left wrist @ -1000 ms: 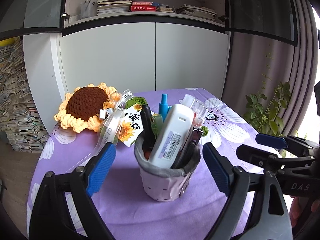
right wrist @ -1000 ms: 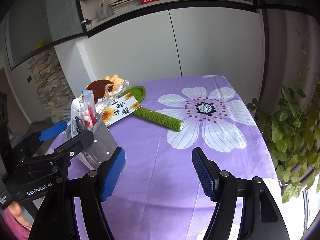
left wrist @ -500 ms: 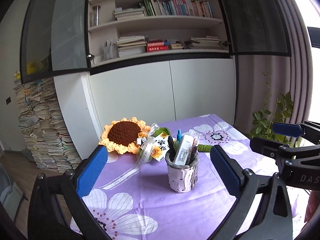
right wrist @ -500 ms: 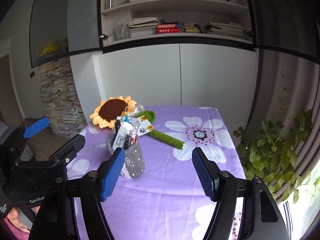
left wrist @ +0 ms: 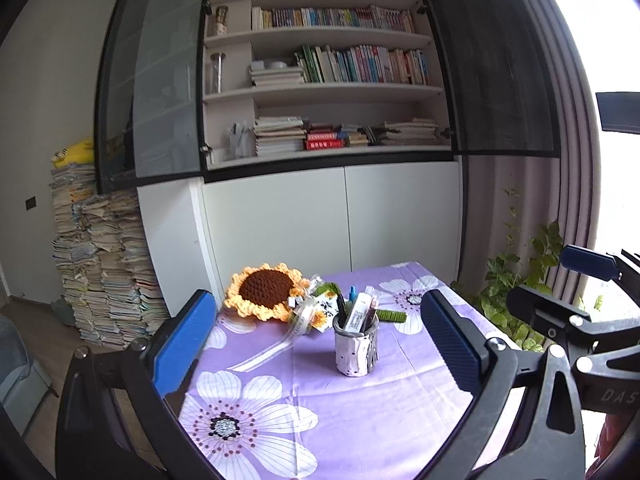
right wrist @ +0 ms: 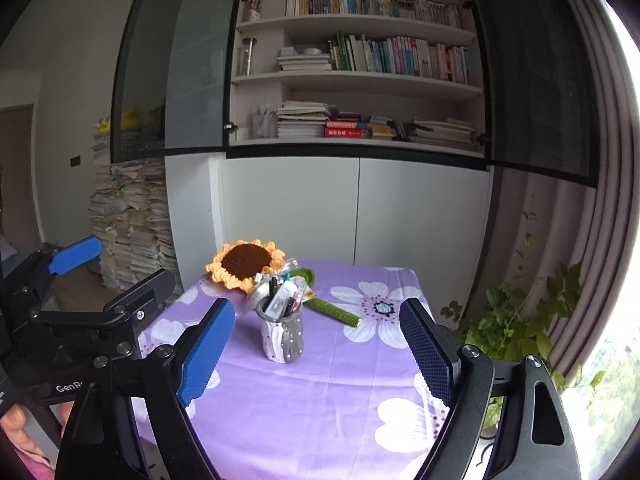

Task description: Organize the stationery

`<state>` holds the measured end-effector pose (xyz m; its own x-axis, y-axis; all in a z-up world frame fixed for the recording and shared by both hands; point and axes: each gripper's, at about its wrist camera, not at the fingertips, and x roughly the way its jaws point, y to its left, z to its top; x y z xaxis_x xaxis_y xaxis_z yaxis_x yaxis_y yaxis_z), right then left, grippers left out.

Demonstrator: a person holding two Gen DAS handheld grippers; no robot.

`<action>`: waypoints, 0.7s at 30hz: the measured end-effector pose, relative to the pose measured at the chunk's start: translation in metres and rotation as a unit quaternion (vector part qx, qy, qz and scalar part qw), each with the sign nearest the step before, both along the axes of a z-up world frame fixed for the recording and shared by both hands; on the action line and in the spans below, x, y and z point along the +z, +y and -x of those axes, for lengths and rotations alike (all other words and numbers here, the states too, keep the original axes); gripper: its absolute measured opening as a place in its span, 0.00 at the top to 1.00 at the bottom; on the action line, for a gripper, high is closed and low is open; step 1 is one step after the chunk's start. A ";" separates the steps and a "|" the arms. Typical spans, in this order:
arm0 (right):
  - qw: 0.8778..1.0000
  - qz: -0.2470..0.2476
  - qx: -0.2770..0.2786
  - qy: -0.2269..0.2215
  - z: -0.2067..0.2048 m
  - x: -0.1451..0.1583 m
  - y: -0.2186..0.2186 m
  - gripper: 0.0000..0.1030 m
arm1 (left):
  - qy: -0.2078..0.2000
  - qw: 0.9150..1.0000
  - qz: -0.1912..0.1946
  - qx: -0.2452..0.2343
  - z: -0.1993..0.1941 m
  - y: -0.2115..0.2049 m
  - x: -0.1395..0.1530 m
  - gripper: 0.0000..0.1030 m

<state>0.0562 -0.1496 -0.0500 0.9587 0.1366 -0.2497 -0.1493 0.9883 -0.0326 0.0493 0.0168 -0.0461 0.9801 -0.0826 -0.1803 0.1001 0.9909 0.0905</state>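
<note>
While both grippers' jaws gape empty, right's just widened, pen cup (left wrist: 356, 346) stands upright; pens (right wrist: 285, 300) point up.

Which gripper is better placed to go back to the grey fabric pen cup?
Left, marginally. In the left wrist view the grey fabric pen cup sits almost centred ahead of the open left gripper. The right gripper, also open and empty, has the cup left of its centreline. Both hang well back from it.
</note>
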 end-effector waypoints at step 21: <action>0.990 -0.085 0.017 -0.112 0.095 0.031 -0.019 0.01 | -0.073 0.997 0.003 0.022 0.089 -0.001 0.037 0.01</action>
